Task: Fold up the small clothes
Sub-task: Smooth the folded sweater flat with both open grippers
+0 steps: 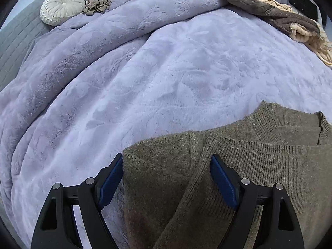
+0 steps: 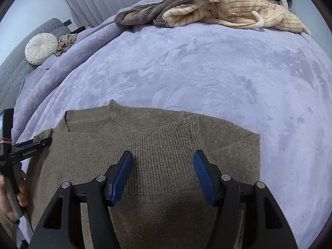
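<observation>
Closest to the lens in the right wrist view is the right gripper (image 2: 162,155), black arms with blue pads, jaws spread apart and holding nothing. It hangs over the ribbed band of the olive-brown sweater (image 2: 145,145), and the knit shows plainly in the gap between the pads, with neither pad pressing on it as far as I can see.

Same story in the left wrist view: the left gripper (image 1: 167,158) has its jaws wide open and empty. One pad sits right at the sweater's (image 1: 228,155) left edge, the other over the knit further in, so the edge of the sweater lies between them (can't tell if a pad actually touches the fabric).

The sweater is lying flat on the bed, on a lavender blanket (image 2: 207,72) with an embossed pattern. It looks partly folded, with a ribbed hem running across the top layer and the collar poking out at the far side.

At the left edge of the right wrist view you can see the person's left hand (image 2: 12,195) wrapped around the handle of the other gripper, its tip right at the sweater's left corner.

Further back: a round cream cushion (image 2: 41,48) with a crumpled beige cloth (image 2: 66,42) just beside it, and a brown and cream plush throw (image 2: 207,10) heaped at the far edge of the bed.
</observation>
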The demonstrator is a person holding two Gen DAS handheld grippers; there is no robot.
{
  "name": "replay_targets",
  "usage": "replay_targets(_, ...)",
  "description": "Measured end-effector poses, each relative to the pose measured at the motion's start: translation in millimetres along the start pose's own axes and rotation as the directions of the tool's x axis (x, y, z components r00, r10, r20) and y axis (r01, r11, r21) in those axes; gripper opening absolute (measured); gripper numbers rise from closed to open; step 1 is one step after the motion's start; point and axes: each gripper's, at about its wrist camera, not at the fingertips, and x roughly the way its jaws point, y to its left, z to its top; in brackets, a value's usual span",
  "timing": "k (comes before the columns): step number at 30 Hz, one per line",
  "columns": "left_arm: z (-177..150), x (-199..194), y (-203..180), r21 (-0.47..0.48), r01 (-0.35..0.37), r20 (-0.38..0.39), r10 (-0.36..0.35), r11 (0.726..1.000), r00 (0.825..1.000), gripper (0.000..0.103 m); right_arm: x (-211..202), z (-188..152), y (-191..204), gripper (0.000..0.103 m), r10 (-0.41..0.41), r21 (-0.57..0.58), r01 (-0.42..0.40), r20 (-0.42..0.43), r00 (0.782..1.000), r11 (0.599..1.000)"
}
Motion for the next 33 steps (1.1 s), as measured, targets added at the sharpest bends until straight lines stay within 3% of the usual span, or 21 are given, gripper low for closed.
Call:
replay_targets(5, 0.1, -4.4, 5.2, -0.007, 0.024, 0.003, -0.024, 1.000, 1.000, 0.084, 0.6, -0.1, 5.2, 0.065, -0.025, -0.020, 0.025, 0.000, 1.000, 0.999)
replay_targets(8, -3.7, -15.3, 9.7, -0.002, 0.029, 0.020, -0.029, 1.000, 0.999, 0.084, -17.5, -2.8, 18.4, 0.065, -0.064, -0.061, 0.065, 0.027, 0.998, 0.996)
replay_targets(11, -11.4, -33.4, 11.1, 0.003, 0.042, 0.043, -0.042, 0.999, 0.998, 0.084, -44.9, -12.5, 34.8, 0.065, -0.058, -0.116, 0.067, 0.081, 0.995, 0.991)
replay_targets(14, -22.1, -55.1, 12.3, -0.009, 0.082, 0.068, -0.081, 0.997, 0.994, 0.084, -61.8, -25.4, 45.4, 0.066, -0.035, -0.138, 0.046, 0.080, 0.996, 0.989)
replay_targets(21, -70.9, -91.0, -6.3, 0.034, 0.160, 0.067, -0.162, 0.986, 0.984, 0.084, -58.0, -62.9, 41.9, 0.067, -0.072, -0.124, 0.073, 0.011, 0.997, 0.990)
replay_targets(28, -112.4, -75.8, -7.5, 0.017, 0.186, -0.021, -0.186, 0.982, 0.982, 0.084, -68.2, -90.8, 35.2, 0.066, -0.115, -0.120, 0.115, 0.012, 0.993, 0.986)
replay_targets(33, -136.2, -91.0, 5.1, 0.010, 0.219, -0.003, -0.219, 0.976, 0.976, 0.084, -85.7, -110.7, 32.5, 0.072, -0.125, -0.128, 0.126, 0.016, 0.992, 0.984)
